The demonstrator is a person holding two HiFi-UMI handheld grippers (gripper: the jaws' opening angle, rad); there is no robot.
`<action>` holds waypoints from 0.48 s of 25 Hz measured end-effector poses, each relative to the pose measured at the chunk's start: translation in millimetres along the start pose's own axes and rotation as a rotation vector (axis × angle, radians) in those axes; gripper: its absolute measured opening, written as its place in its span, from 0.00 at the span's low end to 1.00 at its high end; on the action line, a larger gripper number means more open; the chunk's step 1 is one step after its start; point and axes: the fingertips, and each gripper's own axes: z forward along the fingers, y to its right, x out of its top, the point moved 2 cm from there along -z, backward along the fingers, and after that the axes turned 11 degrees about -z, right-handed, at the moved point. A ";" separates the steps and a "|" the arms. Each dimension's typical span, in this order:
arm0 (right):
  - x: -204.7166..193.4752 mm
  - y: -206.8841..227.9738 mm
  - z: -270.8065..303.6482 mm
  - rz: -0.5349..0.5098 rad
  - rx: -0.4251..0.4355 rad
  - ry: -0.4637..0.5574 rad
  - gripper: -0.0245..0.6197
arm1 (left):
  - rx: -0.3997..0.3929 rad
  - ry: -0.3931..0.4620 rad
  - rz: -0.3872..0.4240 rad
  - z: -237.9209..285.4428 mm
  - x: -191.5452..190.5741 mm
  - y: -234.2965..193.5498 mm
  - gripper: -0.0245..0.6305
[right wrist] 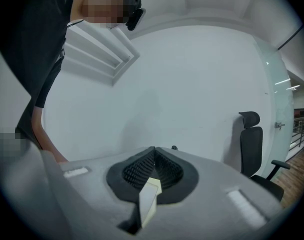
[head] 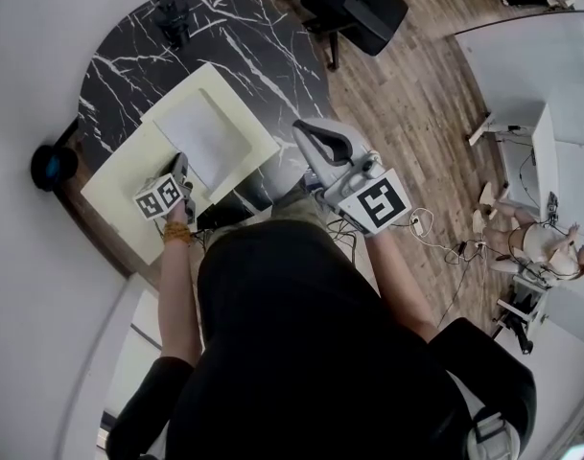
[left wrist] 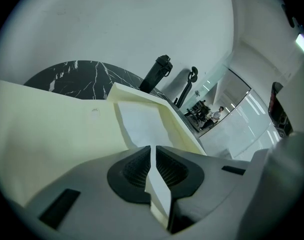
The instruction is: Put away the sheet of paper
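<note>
My left gripper [left wrist: 152, 150] pinches the near corner of the sheet of paper [head: 203, 138], which lies in the open cream folder [head: 128, 180] at my ten o'clock. I judge the sheet nearly stowed; next I release and close the folder. My right gripper [right wrist: 152, 154], pressed together and empty, hangs at one o'clock.

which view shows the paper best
Head view: the whole paper shows from above, lying flat in the open folder. The left gripper view shows it low and foreshortened, its near end pinched in the left claw. The right gripper view shows none of it.
</note>
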 end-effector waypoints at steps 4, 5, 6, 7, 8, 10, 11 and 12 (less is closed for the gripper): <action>2.1 -4.6 -1.4 -0.006 0.005 0.006 0.04 | 0.010 0.011 0.017 -9.8 -1.6 -2.6 0.10; 3.0 -5.0 -1.7 -0.008 0.006 0.008 0.04 | 0.012 0.018 0.023 -12.8 -1.1 -2.4 0.10; 3.5 -5.4 -2.0 -0.011 0.007 0.009 0.04 | 0.015 0.024 0.030 -15.5 -0.9 -2.2 0.10; 3.9 -5.8 -2.4 -0.013 0.008 0.010 0.04 | 0.016 0.028 0.036 -17.6 -1.6 -2.3 0.10; 4.1 -6.3 -2.9 -0.014 0.008 0.012 0.04 | 0.016 0.030 0.042 -19.4 -3.0 -2.2 0.10; 5.0 -7.9 -3.8 -0.017 0.010 0.014 0.04 | 0.012 0.033 0.060 -24.4 -4.6 1.2 0.10; 5.7 -9.3 -4.0 -0.018 0.012 0.016 0.04 | 0.009 0.036 0.070 -27.6 -4.9 3.7 0.10; 6.4 -11.0 -4.1 -0.020 0.014 0.018 0.04 | 0.007 0.040 0.078 -31.1 -5.0 6.0 0.10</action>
